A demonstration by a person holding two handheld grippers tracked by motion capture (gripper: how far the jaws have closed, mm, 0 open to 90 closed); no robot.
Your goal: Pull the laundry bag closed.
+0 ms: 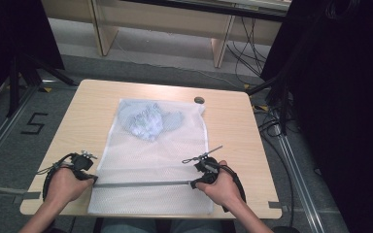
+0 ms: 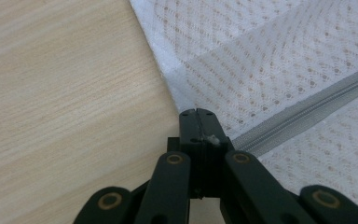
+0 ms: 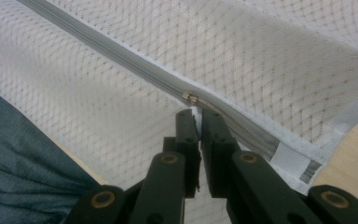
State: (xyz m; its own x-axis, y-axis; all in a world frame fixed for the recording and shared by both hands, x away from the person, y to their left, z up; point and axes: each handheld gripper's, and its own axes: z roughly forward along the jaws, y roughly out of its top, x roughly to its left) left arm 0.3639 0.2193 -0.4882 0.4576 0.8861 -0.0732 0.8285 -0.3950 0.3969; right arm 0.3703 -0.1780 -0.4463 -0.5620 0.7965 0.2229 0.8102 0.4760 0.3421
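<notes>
mesh laundry bag (image 1: 155, 160) lies flat mid-counter, near edge overhanging toward me, blue garment (image 1: 148, 119) inside at its far end. left tool (image 2: 198, 122) clamped shut on the bag's left edge at the zipper (image 1: 143, 184) end. right tool (image 3: 198, 122) closed to a sliver on the zipper pull (image 3: 190, 97), near the right end. risk: thin pull slips from the pinch, or mesh snags in the slider if the left anchor slackens.

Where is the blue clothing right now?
In the high view, the blue clothing sits inside the white mesh bag, up at its far left end on the table, well beyond the grey zipper.
</notes>
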